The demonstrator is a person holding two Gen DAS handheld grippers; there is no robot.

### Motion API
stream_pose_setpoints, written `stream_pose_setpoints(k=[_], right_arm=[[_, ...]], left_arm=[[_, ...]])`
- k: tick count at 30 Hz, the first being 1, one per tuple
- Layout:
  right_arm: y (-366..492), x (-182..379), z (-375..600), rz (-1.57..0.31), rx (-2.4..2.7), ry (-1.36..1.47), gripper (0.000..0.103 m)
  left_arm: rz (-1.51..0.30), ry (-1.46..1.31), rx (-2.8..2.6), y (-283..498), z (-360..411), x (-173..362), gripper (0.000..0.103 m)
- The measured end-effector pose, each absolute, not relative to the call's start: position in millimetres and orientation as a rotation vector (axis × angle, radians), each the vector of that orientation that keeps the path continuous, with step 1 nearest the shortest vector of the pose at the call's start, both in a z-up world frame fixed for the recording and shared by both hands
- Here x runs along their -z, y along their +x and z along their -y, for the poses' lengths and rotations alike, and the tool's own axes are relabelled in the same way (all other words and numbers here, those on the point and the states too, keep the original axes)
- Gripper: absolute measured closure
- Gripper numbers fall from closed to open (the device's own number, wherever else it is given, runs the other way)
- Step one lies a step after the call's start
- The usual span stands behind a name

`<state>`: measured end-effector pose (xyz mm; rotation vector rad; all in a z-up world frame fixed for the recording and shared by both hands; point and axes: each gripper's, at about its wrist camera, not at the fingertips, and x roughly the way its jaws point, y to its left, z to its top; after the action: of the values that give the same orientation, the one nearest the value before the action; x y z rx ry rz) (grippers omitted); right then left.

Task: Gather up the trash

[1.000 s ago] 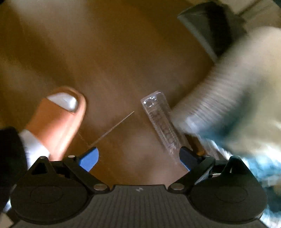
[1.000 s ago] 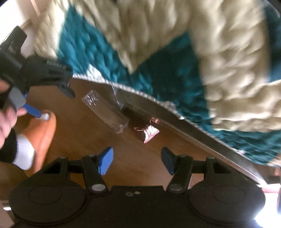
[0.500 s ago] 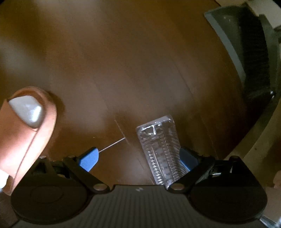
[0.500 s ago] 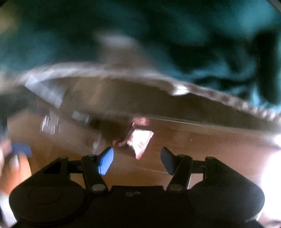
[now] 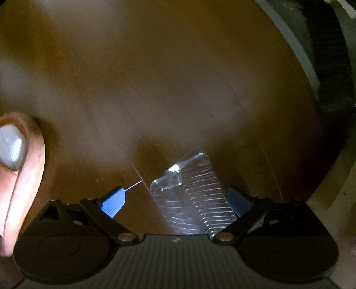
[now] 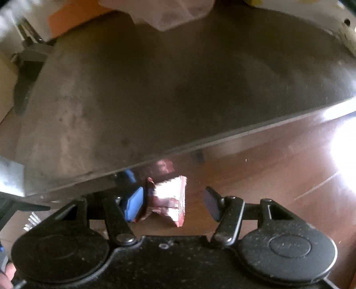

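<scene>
A clear ribbed plastic tray lies on the brown wooden floor, between the fingers of my left gripper, close to the right blue pad. The left gripper is open. A crumpled red and silver wrapper lies on the floor between the fingers of my right gripper, touching the left blue pad. The right gripper is open.
An orange slipper with a white sock toe stands at the left. A grey dustpan and black brush lie at the upper right. A flat grey metal panel overhangs the wrapper. A plastic bag sits beyond it.
The left gripper has closed in on the plastic tray, which now sits between its fingers. The right gripper has swung down from the knit blanket to the wrapper under the metal panel.
</scene>
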<state>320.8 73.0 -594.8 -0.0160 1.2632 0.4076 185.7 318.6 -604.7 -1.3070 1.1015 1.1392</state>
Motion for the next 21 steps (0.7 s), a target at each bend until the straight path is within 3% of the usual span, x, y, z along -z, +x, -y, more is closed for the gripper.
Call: stream_pose_setpoints(k=[2, 4, 5, 6, 11, 15, 16, 17, 21], right_arm=[[317.4, 600.6, -75.2, -1.268, -0.427, -0.050, 0.046], [314.5, 602.8, -75.5, -1.279, -0.443, -0.076, 0.047], [312.3, 604.4, -75.2, -1.296, -0.455, -0.066, 0.051], [311.8, 606.3, -73.0, -1.314, -0.465, -0.062, 0.065], [313.2, 610.9, -56.0, -1.329, -0.490, -0.058, 0.076], [323.3, 605.4, -42.5, -1.331, -0.503, -0.087, 0.081], [326.1, 605.4, -38.3, -1.336, -0.505, -0.093, 0.082], [327.2, 603.2, -35.4, -1.338, -0.511, -0.090, 0.083], [323.0, 580.9, -31.6, -1.325, -0.546, -0.125, 0.083]], left_arm=[[-1.128, -1.307, -1.151, 185.7, -320.1, 611.0, 0.013], [-1.153, -1.311, -1.140, 185.0, -320.8, 616.0, 0.029], [-1.162, -1.312, -1.139, 184.2, -319.6, 616.9, 0.029], [-1.167, -1.299, -1.137, 184.3, -318.5, 616.4, 0.031], [-1.229, -1.219, -1.114, 190.4, -312.6, 613.7, 0.045], [-1.273, -1.212, -1.101, 188.6, -306.3, 610.2, 0.068], [-1.293, -1.200, -1.098, 189.7, -304.6, 609.4, 0.084], [-1.309, -1.196, -1.090, 190.2, -302.4, 608.0, 0.091], [-1.338, -1.152, -1.036, 193.6, -293.2, 597.5, 0.095]])
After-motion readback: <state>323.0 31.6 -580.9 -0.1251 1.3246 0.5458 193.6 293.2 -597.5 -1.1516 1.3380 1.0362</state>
